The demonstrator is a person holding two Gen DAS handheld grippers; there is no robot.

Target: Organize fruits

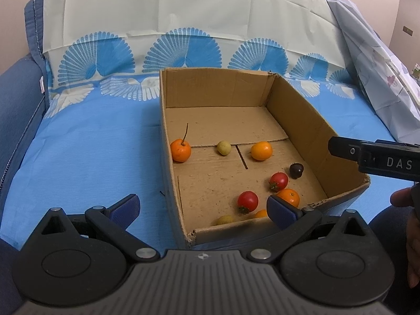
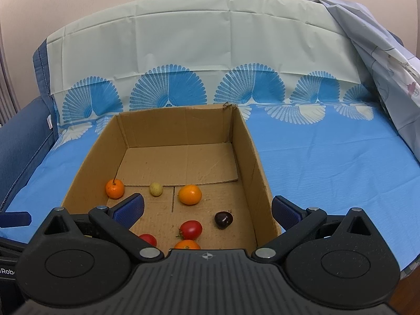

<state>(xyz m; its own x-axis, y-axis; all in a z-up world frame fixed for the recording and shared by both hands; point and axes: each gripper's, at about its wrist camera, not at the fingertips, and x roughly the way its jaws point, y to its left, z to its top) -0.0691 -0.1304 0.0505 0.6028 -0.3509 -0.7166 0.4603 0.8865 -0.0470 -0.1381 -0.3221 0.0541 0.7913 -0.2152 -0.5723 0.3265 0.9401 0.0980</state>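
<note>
An open cardboard box (image 1: 294, 110) (image 2: 252, 162) lies on a blue cloth and holds several small fruits. A stemmed orange (image 1: 180, 150) (image 2: 114, 188), a small yellow fruit (image 1: 223, 147) (image 2: 156, 189) and an orange (image 1: 261, 151) (image 2: 189, 194) lie mid-box. A dark plum (image 1: 296, 170) (image 2: 223, 219), red tomatoes (image 1: 278, 181) (image 2: 190, 229) and another orange (image 1: 288, 197) lie nearer. My left gripper (image 1: 203, 207) is open over the box's near left corner, holding nothing. My right gripper (image 2: 207, 211) is open above the near end, also empty.
The blue patterned cloth (image 1: 92, 152) covers a sofa seat, with free room left and right (image 2: 328, 157) of the box. A crumpled pale sheet (image 1: 380, 60) hangs at the right. The right gripper's body (image 1: 378, 158) and a hand (image 1: 401, 197) show at the right of the left wrist view.
</note>
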